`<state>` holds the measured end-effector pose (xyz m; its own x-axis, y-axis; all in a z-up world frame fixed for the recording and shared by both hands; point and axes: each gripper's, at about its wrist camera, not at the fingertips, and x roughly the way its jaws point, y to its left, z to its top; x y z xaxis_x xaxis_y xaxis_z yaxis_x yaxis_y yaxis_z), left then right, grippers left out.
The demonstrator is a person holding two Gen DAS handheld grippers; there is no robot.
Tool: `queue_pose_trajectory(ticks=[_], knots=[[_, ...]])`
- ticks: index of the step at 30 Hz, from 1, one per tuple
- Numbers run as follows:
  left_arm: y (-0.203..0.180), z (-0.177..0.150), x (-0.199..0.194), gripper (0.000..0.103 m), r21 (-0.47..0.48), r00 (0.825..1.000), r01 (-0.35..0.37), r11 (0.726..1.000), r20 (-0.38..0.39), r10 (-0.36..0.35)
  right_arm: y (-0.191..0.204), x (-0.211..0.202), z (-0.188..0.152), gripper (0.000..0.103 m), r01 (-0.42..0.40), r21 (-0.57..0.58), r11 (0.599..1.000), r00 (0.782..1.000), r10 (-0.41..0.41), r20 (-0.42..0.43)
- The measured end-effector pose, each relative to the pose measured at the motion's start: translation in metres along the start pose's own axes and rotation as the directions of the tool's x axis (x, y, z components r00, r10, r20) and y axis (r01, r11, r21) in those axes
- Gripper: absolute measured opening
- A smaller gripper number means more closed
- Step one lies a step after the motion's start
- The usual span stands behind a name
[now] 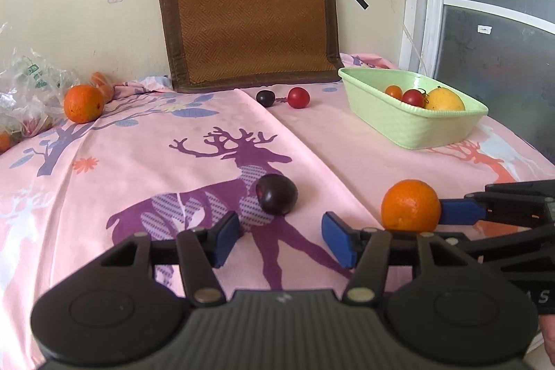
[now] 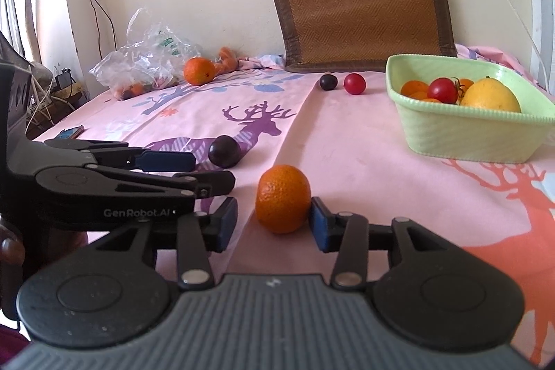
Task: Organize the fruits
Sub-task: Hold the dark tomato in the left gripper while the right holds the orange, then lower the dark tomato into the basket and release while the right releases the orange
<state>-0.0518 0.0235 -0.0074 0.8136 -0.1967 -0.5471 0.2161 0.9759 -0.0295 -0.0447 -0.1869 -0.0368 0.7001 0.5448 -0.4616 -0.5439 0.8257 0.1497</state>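
Note:
A green basket [image 1: 399, 123] [image 2: 447, 137] at the right holds tomatoes, small oranges and a yellow fruit [image 2: 492, 94]. My left gripper [image 1: 281, 240] is open just short of a dark plum [image 1: 276, 198] [image 2: 224, 151] on the pink cloth. My right gripper [image 2: 274, 226] is open around a near orange [image 2: 283, 198] [image 1: 411, 205], its right pad at the orange's side. Another orange [image 1: 83, 103] [image 2: 198, 70] lies far left. A second dark plum [image 1: 265, 97] [image 2: 327, 81] and a red fruit [image 1: 298, 97] [image 2: 354, 83] lie at the back.
A brown woven mat [image 1: 248, 13] leans on the wall behind. A clear plastic bag [image 2: 145, 58] with more fruit lies at the far left. The table edge drops off at the left, with cables beyond it [image 2: 45, 103].

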Motion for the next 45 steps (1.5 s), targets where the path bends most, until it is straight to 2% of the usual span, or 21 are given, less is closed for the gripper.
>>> queue_pose_trajectory(ticks=[5,10,13,15,16,20,25,28,33,37,41,43,45], knots=[[0.002,0.001,-0.001,0.055,0.016,1.000,0.007,1.000,-0.004,-0.007,0.003,-0.002,0.000,0.048,0.005,-0.006,1.000,1.000,-0.005,0.008],[0.003,0.005,-0.008,0.056,0.064,1.000,-0.005,0.998,0.028,0.003,0.002,-0.004,-0.001,0.048,0.003,-0.004,1.000,1.000,-0.003,0.024],[0.003,0.011,-0.009,0.065,0.072,0.999,-0.008,0.997,0.033,0.005,0.002,-0.004,0.000,0.048,0.007,0.005,1.000,0.999,-0.007,0.031],[0.004,0.014,-0.006,0.080,0.067,0.999,-0.018,0.998,0.030,0.016,0.003,-0.006,-0.002,0.048,0.013,0.007,1.000,0.999,-0.013,0.037],[0.005,0.015,-0.004,0.080,0.058,0.999,-0.021,0.998,0.028,0.019,0.003,-0.007,-0.002,0.048,0.016,0.004,1.000,0.999,-0.016,0.040],[0.010,0.020,0.003,0.079,0.030,1.000,0.002,1.000,0.004,-0.002,0.001,-0.006,-0.002,0.048,0.029,0.003,1.000,0.999,-0.029,0.045],[0.007,0.023,0.010,0.072,0.027,1.000,0.016,1.000,-0.005,-0.015,-0.003,-0.009,-0.003,0.048,0.041,0.007,0.999,0.998,-0.041,0.056],[0.002,0.024,0.012,0.072,0.043,1.000,0.017,0.999,-0.004,-0.017,-0.006,-0.010,-0.003,0.048,0.047,0.008,0.999,0.997,-0.048,0.059],[-0.003,0.026,0.014,0.066,0.068,1.000,0.020,0.997,0.003,-0.021,-0.010,-0.010,-0.006,0.048,0.054,0.017,0.998,0.997,-0.055,0.050],[-0.005,0.025,0.017,0.068,0.085,1.000,0.004,0.996,0.002,-0.004,-0.017,-0.013,-0.007,0.048,0.070,0.032,0.997,0.996,-0.072,0.056],[-0.002,0.023,0.019,0.068,0.068,1.000,0.016,0.998,-0.014,-0.015,-0.021,-0.017,-0.008,0.048,0.066,0.044,0.997,0.995,-0.069,0.067],[0.000,0.023,0.019,0.066,0.063,1.000,0.021,0.998,-0.014,-0.020,-0.019,-0.017,-0.009,0.048,0.073,0.023,0.997,0.994,-0.075,0.074],[0.000,0.022,0.019,0.054,0.059,0.999,0.044,0.997,-0.023,-0.042,-0.017,-0.016,-0.009,0.048,0.076,0.000,0.997,0.994,-0.075,0.074]])
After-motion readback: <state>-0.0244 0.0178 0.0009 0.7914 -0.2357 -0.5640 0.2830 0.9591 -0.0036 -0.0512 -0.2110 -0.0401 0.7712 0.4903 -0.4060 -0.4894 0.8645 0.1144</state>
